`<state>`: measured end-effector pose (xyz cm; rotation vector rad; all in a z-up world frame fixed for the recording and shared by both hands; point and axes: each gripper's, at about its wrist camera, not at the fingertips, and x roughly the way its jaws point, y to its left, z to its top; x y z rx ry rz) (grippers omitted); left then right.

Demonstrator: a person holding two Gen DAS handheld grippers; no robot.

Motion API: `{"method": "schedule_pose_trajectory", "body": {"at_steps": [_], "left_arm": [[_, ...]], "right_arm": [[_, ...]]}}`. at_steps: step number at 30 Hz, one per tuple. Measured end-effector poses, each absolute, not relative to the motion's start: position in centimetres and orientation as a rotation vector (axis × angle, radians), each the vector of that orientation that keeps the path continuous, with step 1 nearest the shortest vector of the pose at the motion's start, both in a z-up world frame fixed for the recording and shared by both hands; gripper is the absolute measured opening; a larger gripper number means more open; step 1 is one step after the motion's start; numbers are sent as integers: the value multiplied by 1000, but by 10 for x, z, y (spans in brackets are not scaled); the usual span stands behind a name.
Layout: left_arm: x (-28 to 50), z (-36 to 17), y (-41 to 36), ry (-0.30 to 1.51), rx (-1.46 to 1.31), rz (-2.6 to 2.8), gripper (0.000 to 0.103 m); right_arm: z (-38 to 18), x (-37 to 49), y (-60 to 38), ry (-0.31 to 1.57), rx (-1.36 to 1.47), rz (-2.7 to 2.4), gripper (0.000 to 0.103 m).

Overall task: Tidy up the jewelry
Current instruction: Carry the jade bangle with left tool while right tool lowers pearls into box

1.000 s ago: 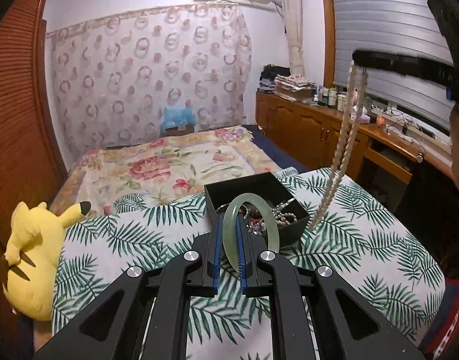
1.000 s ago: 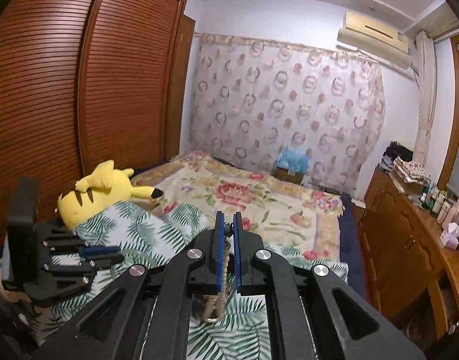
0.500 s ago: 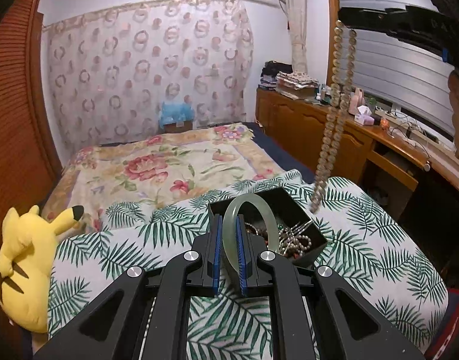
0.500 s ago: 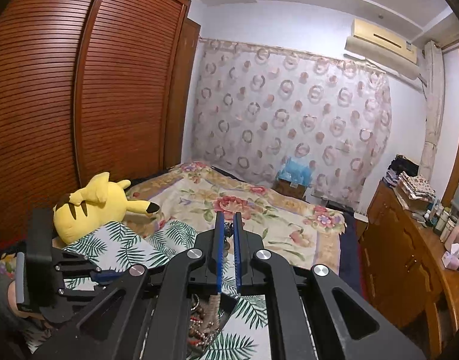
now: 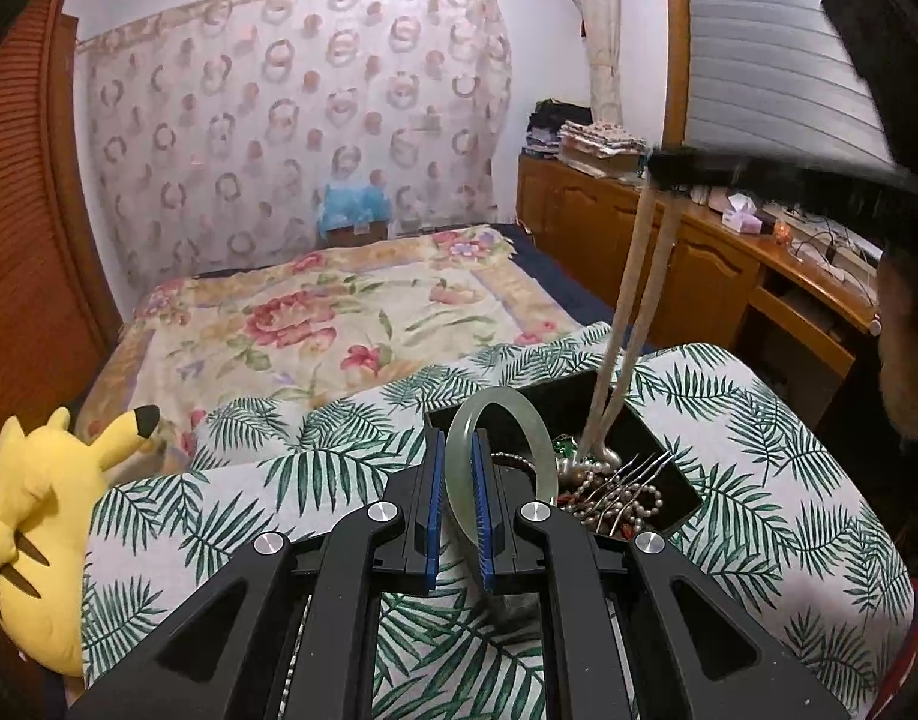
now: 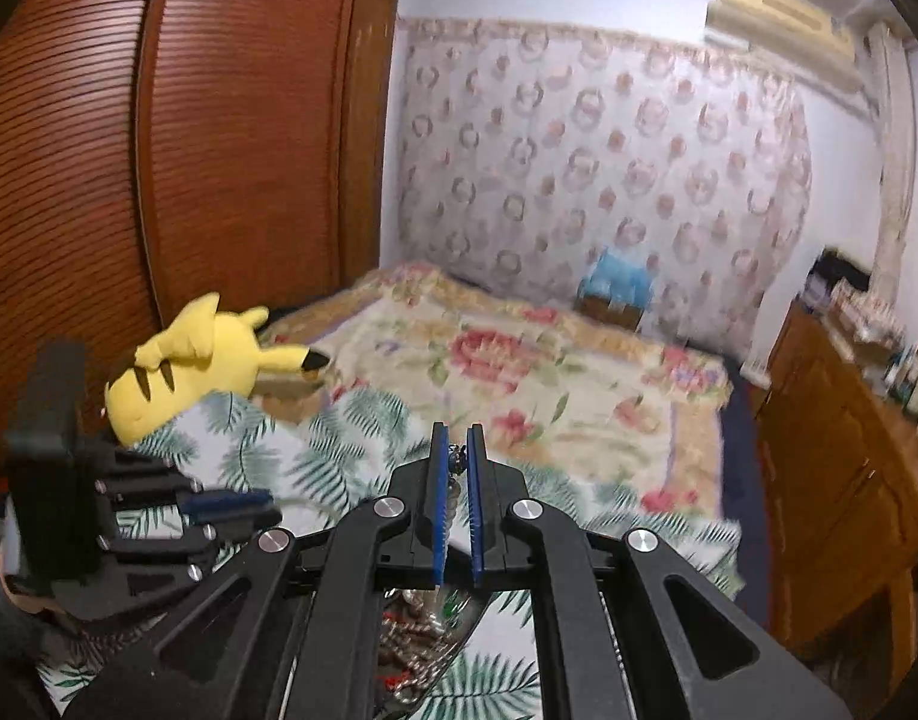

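Note:
My left gripper [image 5: 457, 450] is shut on a pale green jade bangle [image 5: 534, 438] that stands upright between its blue pads, just in front of a black jewelry box [image 5: 681, 495]. The box sits on a palm-leaf cloth [image 5: 315, 468] and holds several pearl strands and chains. My right gripper [image 6: 457, 450] is shut on a long beige bead necklace [image 5: 636, 300]. In the left wrist view that necklace hangs from the right gripper [image 5: 660, 171] with its lower end down in the box. The left gripper [image 6: 219, 507] shows at the left of the right wrist view.
A yellow plush toy [image 5: 39, 516] lies at the left edge of the bed. A floral bedspread [image 5: 339, 324] stretches behind. A wooden dresser [image 5: 729, 276] with clutter runs along the right wall; a slatted wardrobe [image 6: 207, 150] stands on the left.
The right gripper has come down and left with the necklace, whose lower end now dips into the box. The left gripper with the bangle has shifted nearer the box.

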<state>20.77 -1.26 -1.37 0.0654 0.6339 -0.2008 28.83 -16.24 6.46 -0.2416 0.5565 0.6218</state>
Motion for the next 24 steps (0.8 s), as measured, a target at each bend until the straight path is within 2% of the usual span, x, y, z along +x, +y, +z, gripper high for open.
{"method": "schedule_pose_trajectory", "body": {"at_steps": [7, 24], "left_arm": [[219, -21, -16, 652, 70, -203, 8], [239, -30, -38, 702, 60, -278, 8]], "right_arm": [[25, 291, -162, 630, -211, 641, 8], [-8, 268, -192, 678, -169, 615, 9]]}}
